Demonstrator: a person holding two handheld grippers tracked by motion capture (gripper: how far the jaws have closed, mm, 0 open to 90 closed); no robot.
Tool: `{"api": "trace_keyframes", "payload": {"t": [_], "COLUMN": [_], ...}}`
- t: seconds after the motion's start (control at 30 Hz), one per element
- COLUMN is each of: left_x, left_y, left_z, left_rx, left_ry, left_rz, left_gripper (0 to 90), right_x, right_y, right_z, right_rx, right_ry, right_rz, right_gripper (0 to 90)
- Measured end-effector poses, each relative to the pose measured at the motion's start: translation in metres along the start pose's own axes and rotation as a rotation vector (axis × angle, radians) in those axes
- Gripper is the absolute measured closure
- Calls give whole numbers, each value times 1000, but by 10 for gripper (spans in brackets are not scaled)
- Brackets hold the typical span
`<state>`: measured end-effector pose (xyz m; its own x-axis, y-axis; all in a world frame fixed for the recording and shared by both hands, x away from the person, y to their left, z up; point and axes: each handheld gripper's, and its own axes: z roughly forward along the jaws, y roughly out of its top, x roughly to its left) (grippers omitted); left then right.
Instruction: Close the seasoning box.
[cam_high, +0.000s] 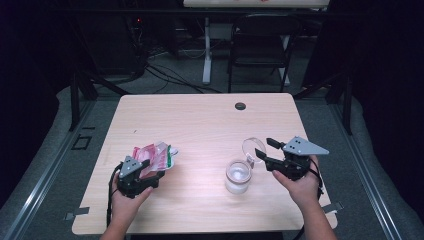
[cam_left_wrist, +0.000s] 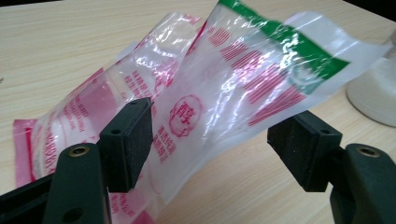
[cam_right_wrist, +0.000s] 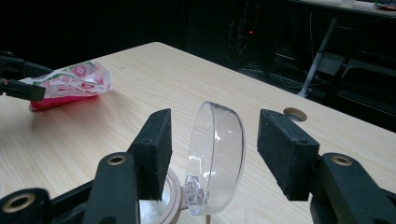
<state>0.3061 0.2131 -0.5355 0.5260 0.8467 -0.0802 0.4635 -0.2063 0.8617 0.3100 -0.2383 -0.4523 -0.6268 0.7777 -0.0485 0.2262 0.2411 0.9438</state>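
Near the front-left part of the counter (cam_high: 200, 115), the left hand-held gripper (cam_high: 150, 172) has its jaws spread wide around a crinkled plastic pouch (cam_left_wrist: 224, 88) printed in red and green. In the left gripper view one pad (cam_left_wrist: 128, 140) touches the film while the other stands clear of it, so the pouch lies between the jaws, not clamped. Its long axis runs away from that hand-held gripper toward the far right, with the green-banded end pointing at the jar (cam_high: 237, 176). The jar stands toward the front-right of the counter, its hinged clear lid (cam_right_wrist: 217, 154) tipped up on edge. The right hand-held gripper (cam_high: 267, 152) sits just to the right of the jar, jaws wide, the raised lid between them and touching neither pad in the right gripper view. The pouch and the jar are well apart. The left hand is the nearer one to the pouch, the right to the jar, so I judge the coming move turns on carrying the pouch rightward to the open mouth.
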Motion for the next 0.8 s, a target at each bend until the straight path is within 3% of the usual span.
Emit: {"api": "trace_keyframes", "payload": {"t": [0.37,0.8], "left_x": [-23,-46], "left_y": [-1,0], "left_z": [7,12], "left_rx": [30,39], "left_ry": [-36,-112], "left_rz": [74,118], "left_gripper": [313,305], "right_x": [-3,-3], "right_y": [-6,-7], "right_z": [5,6], "right_rx": [31,50], "right_ry": [-6,6], "right_rz": [20,29], "right_gripper": [452,569]}}
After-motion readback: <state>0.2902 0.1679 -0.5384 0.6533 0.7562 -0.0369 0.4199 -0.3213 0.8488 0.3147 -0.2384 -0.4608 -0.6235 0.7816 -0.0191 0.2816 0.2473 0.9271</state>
